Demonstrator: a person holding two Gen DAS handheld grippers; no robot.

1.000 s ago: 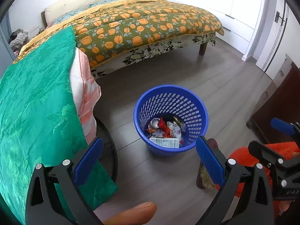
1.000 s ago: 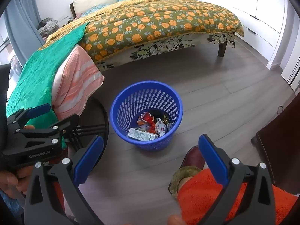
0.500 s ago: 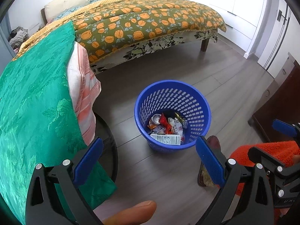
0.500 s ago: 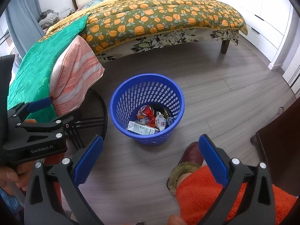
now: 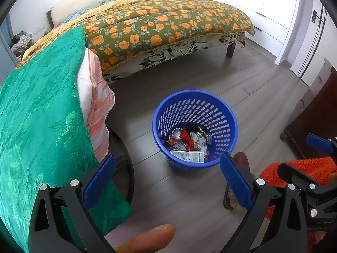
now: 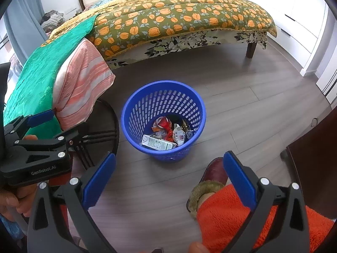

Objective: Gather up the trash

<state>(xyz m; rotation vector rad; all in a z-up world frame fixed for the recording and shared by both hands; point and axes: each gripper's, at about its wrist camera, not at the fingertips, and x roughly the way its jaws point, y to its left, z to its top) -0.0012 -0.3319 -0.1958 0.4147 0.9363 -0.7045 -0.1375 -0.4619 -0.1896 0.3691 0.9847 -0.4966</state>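
Blue plastic basket (image 5: 194, 126), perforated wall, standing upright on the grey plank floor (image 5: 242, 78), centre of the left wrist frame; in the right wrist frame it is sitting just left of centre (image 6: 163, 113).

Contents: trash lying in the bottom, namely a white carton (image 5: 187, 156) flat against the near wall, a dented can (image 5: 176, 132), a red wrapper (image 5: 186, 136), and small white packets (image 5: 199, 142). I am not seeing any loose litter on the open floor in either view.

Left gripper (image 5: 167, 182): I am holding it with the blue pads spread wide and nothing between them. Right gripper (image 6: 168, 181): likewise parted and empty.

Change over the last second: the basket is drifting upward and growing slightly smaller in both frames, and more bare floor is opening between it and my pads. I am reading that as both hands lifting and pulling back from the bin, not as the bin moving; the trash inside is lying as it was.

Surroundings: bed with orange-flowered cover (image 5: 168, 23) across the upper frame; green cloth (image 5: 38, 113) over a striped pink one (image 5: 94, 105) at left; dark cabinet (image 5: 316, 122) at right edge; my slipper (image 6: 214, 172) and orange fleece sleeve (image 6: 242, 215) at lower right.

Judgement: with both grippers empty and backing away from a bin already holding the items, the collecting is looking finished or very nearly so.
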